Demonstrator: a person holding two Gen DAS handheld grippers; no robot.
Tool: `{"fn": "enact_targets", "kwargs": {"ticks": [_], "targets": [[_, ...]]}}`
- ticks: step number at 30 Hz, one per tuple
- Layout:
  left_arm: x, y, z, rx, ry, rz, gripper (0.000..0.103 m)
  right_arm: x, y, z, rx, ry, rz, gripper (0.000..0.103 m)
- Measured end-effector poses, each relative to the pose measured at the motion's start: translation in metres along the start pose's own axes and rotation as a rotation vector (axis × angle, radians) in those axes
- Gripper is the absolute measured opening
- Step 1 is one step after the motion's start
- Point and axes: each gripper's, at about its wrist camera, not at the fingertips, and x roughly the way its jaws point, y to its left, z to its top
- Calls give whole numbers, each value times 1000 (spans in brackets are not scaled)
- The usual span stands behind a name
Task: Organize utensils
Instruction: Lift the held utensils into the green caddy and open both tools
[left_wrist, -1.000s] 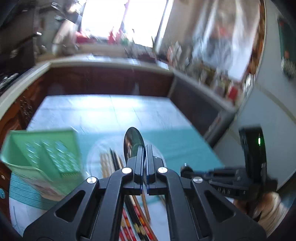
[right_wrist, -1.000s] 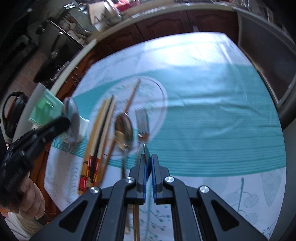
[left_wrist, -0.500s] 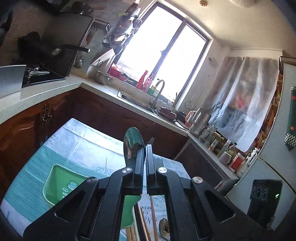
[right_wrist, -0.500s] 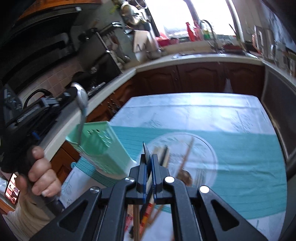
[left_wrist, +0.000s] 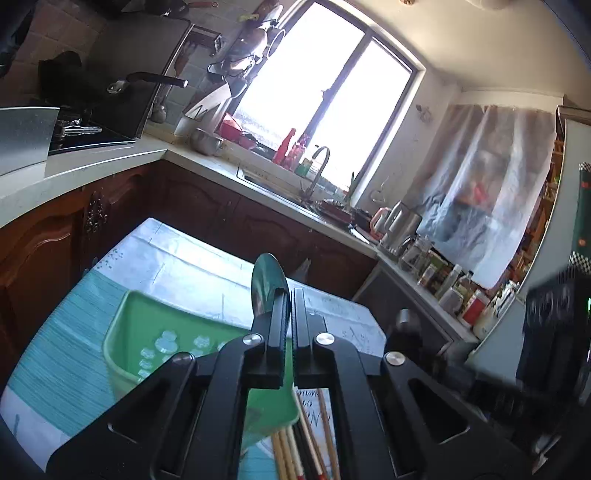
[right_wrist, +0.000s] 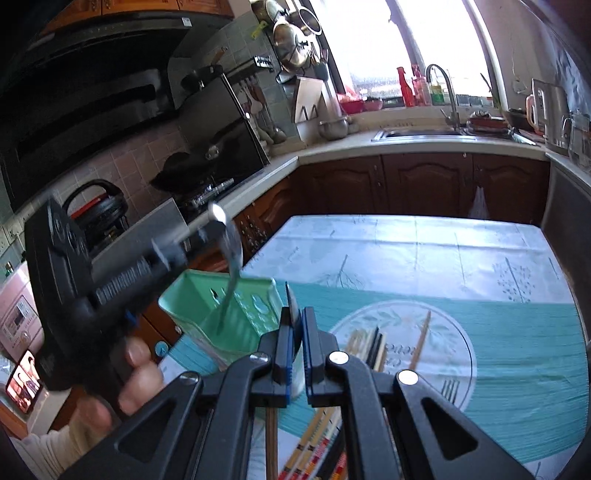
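My left gripper (left_wrist: 290, 295) is shut on a metal spoon (left_wrist: 267, 284), bowl end up. In the right wrist view that left gripper (right_wrist: 207, 236) is held by a hand over the green slotted caddy (right_wrist: 236, 314), and the spoon's (right_wrist: 231, 258) handle hangs down into the caddy's open top. My right gripper (right_wrist: 299, 314) is shut on a thin utensil with a brown handle (right_wrist: 271, 435); its flat tip (right_wrist: 291, 301) sticks up between the pads. The caddy (left_wrist: 147, 343) lies just under the left fingers.
Several chopsticks (right_wrist: 369, 347) and a fork (right_wrist: 452, 391) lie on the teal tablecloth's round print (right_wrist: 461, 332), with one single chopstick (right_wrist: 421, 343) beside them. Wooden cabinets (right_wrist: 424, 184), a worktop with a sink (right_wrist: 424, 133) and a stove (right_wrist: 207, 192) surround the table.
Both views have swung up from the tabletop to the kitchen. The left gripper carried the spoon over the green caddy and its handle now dips in. The right gripper rose with its utensil.
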Motion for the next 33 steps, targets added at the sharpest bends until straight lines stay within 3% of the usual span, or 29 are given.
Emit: {"fn": "enact_targets", "kwargs": {"ticks": [16, 23, 28, 30, 33], "targets": [[-16, 9, -20, 15, 155, 31, 1, 25, 39, 41, -47, -325, -38, 4], [-22, 8, -20, 27, 169, 29, 1, 50, 51, 16, -182, -324, -44, 5], [-27, 5, -19, 38, 165, 19, 20, 55, 48, 4, -207, -268, -9, 6], [-31, 2, -18, 46, 157, 20, 34, 54, 47, 0, -222, -225, 20, 8], [-36, -3, -18, 64, 146, 29, 47, 54, 48, -8, -261, -178, 33, 8]]}}
